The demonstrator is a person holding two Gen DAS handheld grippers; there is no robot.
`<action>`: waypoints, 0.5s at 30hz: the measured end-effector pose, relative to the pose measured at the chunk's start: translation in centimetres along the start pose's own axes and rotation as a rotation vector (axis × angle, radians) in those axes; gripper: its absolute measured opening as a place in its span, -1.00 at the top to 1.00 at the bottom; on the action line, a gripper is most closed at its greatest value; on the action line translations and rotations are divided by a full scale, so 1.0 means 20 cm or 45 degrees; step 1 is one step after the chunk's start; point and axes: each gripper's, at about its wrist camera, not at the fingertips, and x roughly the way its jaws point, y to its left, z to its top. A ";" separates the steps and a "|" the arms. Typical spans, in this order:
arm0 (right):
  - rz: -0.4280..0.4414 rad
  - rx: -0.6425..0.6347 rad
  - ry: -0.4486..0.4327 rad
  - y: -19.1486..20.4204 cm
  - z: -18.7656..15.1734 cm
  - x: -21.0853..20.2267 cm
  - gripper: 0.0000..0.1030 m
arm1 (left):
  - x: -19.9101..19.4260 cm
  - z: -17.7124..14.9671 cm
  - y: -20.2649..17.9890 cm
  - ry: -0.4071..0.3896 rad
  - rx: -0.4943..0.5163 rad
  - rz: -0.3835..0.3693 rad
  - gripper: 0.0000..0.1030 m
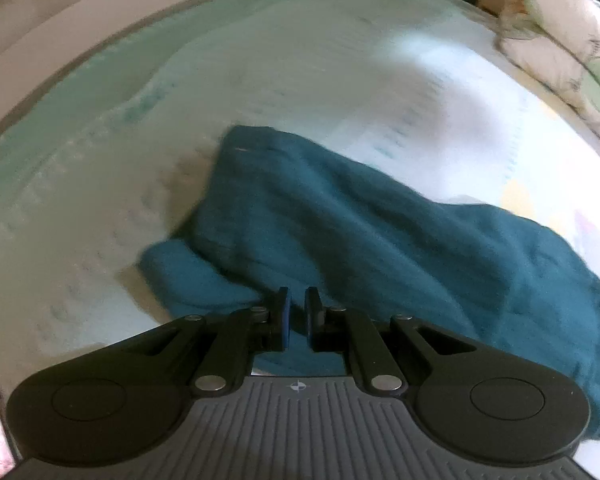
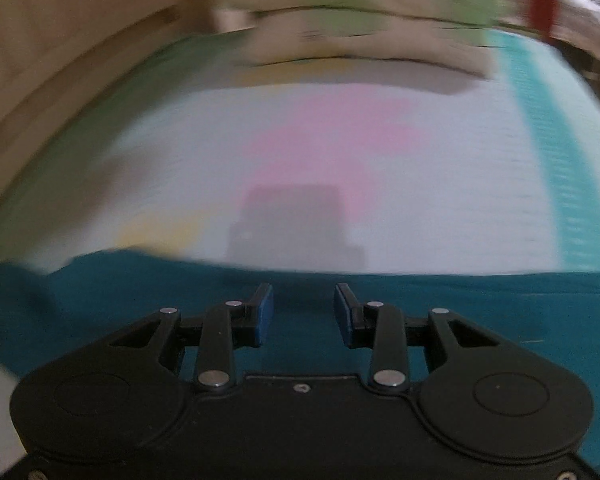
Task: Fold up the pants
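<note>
The teal pants (image 1: 340, 220) lie crumpled on a bed with a pale patterned sheet (image 1: 180, 100). My left gripper (image 1: 296, 304) hangs over their near edge, its blue pads almost together. Teal cloth bunches up against the left finger (image 1: 278, 312) and shows in the narrow gap, so the gripper looks shut on a fold of the pants. In the right wrist view a flat stretch of the pants (image 2: 460, 300) runs across under my right gripper (image 2: 303, 300). That gripper stands open about halfway, with nothing between its pads. The view is blurred by motion.
Pillows with green print (image 1: 560, 52) (image 2: 360, 12) are stacked at the head of the bed. The sheet has a teal border (image 2: 548, 152) and pink and yellow patches (image 2: 332, 136). A beige wall (image 2: 60, 40) runs along the bed's side.
</note>
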 end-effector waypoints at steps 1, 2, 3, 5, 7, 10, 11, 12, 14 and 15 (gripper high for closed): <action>0.040 -0.041 0.000 0.10 -0.01 0.01 0.12 | 0.00 0.00 0.02 -0.004 -0.006 0.021 0.83; 0.085 -0.101 0.000 0.21 -0.04 0.03 0.12 | 0.01 0.00 0.03 -0.006 -0.006 0.035 0.83; 0.126 -0.173 0.000 0.33 -0.06 0.05 0.12 | 0.01 0.00 0.05 -0.002 -0.003 0.051 0.83; 0.203 -0.332 -0.012 0.58 -0.12 0.07 0.12 | 0.02 0.00 0.08 0.005 0.002 0.080 0.83; 0.276 -0.471 -0.032 0.80 -0.18 0.09 0.12 | 0.03 -0.01 0.11 0.003 0.002 0.089 0.83; 0.396 -0.655 -0.077 1.12 -0.27 0.11 -0.04 | 0.05 -0.01 0.15 0.023 -0.012 0.086 0.83; 0.436 -0.718 -0.096 1.22 -0.31 0.11 -0.07 | 0.05 -0.01 0.16 0.027 -0.017 0.083 0.83; 0.459 -0.766 -0.116 1.30 -0.34 0.12 -0.07 | 0.06 -0.01 0.18 0.029 -0.020 0.081 0.83; 0.491 -0.862 -0.158 1.46 -0.39 0.14 -0.07 | 0.06 -0.01 0.21 0.029 -0.027 0.084 0.83; 0.505 -0.900 -0.170 1.52 -0.42 0.16 -0.07 | 0.06 -0.01 0.23 0.030 -0.036 0.083 0.83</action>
